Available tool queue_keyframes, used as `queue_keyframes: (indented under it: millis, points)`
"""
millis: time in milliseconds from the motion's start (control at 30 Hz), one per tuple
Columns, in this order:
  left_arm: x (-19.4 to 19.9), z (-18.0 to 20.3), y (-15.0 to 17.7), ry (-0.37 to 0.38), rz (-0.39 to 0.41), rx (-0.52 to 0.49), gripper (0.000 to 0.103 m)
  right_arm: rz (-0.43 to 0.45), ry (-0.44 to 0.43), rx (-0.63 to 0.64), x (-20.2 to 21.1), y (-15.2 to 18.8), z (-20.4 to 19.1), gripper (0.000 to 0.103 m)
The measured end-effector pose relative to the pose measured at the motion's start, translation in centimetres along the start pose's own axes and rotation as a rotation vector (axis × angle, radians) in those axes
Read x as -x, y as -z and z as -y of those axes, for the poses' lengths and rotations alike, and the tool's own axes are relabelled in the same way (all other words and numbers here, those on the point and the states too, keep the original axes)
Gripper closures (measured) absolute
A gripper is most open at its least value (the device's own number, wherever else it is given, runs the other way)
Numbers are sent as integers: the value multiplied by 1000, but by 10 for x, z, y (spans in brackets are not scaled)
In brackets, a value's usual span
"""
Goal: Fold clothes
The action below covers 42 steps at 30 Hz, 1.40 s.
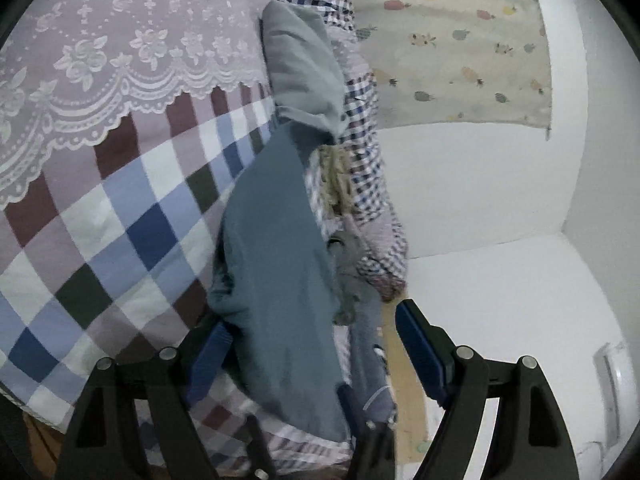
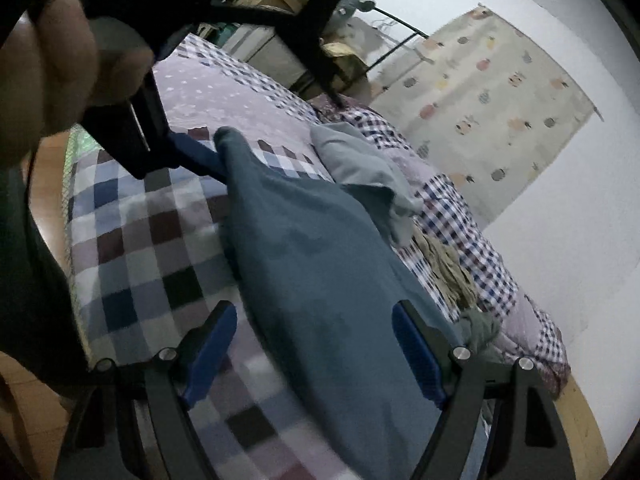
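- teal garment [image 2: 320,280] is draped across a bed with a checkered quilt [image 2: 140,248]
- white walls, fruit-print cloth [image 2: 492,120] hanging behind the bed
- left gripper [image 2: 212,160] pinches the garment's far end
- right gripper [image 2: 316,356] has its fingers wide apart over the near end

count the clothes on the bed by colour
teal: 1, the garment under both grippers
light grey-blue: 1, the garment beyond it
tan: 1, the bunched piece by the bed's edge
grey-green: 1, the small crumpled piece
total: 4
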<state>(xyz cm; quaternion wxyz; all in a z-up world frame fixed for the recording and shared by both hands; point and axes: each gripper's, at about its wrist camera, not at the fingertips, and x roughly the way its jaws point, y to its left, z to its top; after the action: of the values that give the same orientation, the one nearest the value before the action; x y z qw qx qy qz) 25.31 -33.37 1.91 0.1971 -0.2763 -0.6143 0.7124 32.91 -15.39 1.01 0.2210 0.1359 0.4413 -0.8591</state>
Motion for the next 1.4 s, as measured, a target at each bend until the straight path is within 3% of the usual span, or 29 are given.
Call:
queue_keyframes:
  millis: [267, 300, 333, 400, 467, 633, 900, 1200, 1400]
  points:
    - [0, 1, -4, 75, -18, 18, 20, 14, -30, 77, -36, -24, -12, 22]
    - [0, 1, -4, 74, -18, 19, 20, 9, -34, 79, -40, -26, -12, 30]
    - [0, 1, -4, 72, -19, 21, 20, 0, -42, 68, -43, -28, -10, 55]
    - [0, -1, -5, 67, -16, 28, 20, -40, -58, 41, -53, -31, -3, 84]
    - [2, -3, -5, 58, -11, 32, 20, -54, -81, 18, -57, -34, 3, 92]
    - [1, -8, -4, 15, 1, 43, 20, -45, -102, -18, -51, -45, 16, 95]
    - [-24, -8, 1, -8, -67, 15, 19, -42, -133, -100, -40, -52, 33, 96]
    - [-58, -10, -4, 35, -108, 40, 19, -19, -135, -95, -35, -49, 32, 96]
    - [-60, -7, -9, 47, -70, 27, 20, -14, -116, -123, -38, -48, 35, 96]
